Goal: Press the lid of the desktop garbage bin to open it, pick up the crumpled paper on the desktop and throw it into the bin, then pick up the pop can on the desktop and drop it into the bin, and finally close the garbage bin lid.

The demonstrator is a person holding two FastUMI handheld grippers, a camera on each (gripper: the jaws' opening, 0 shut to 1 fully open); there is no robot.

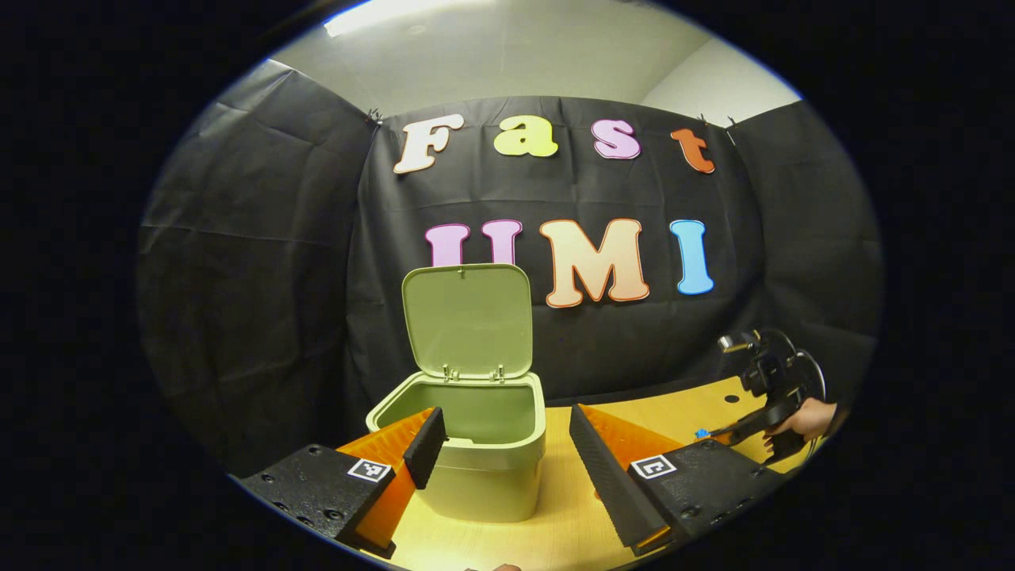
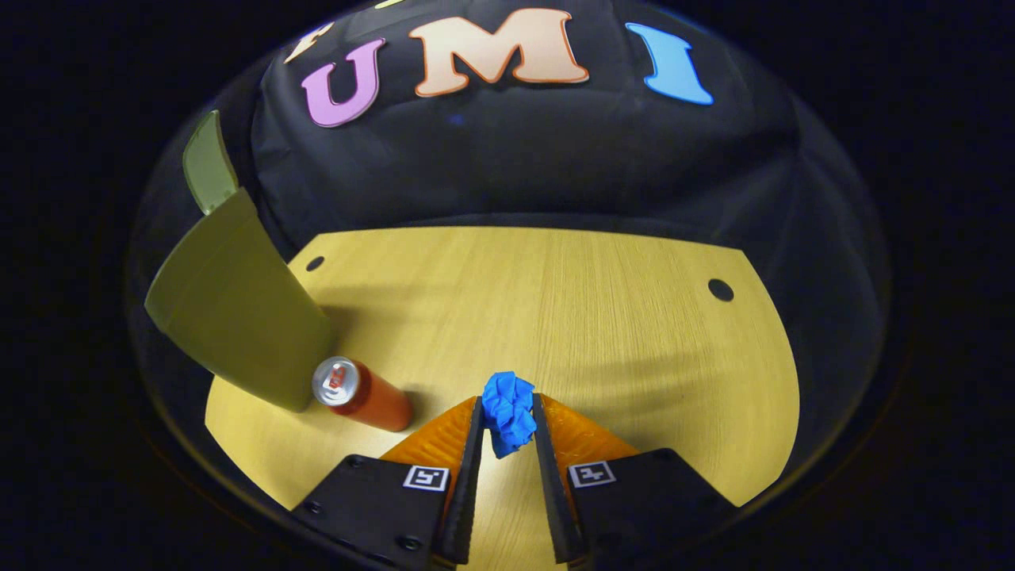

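Right claw (image 2: pixel 507 432): my fingers are drawn in on the paper (image 2: pixel 509 419), one on each side, both touching it. The wad sits at the fingertips, low over the counter (image 2: pixel 603 317); I cannot tell whether it has left the surface. I judge the paper pick-up to be in hand, not finished.

Left claw (image 1: pixel 507 464): fingers spread wide, nothing between them. It hangs just in front of the bin (image 1: pixel 484 460), with one finger overlapping the bin's near corner in the left gripper view; contact cannot be confirmed.

Can (image 2: pixel 361 392): upright on the counter, just beside the bin's wall, apart from the paper. Untouched, as far as its position shows.

Bin: lid (image 1: pixel 468 321) raised, standing upright on its rear hinge. Opening step done. The part of the interior in sight holds nothing.

Farther off in the left gripper view, a hand (image 1: pixel 809 419) holds my right claw low at the counter.

Outstanding, in my judgement: carry paper to bin and release; fetch can and drop it in; shut lid.
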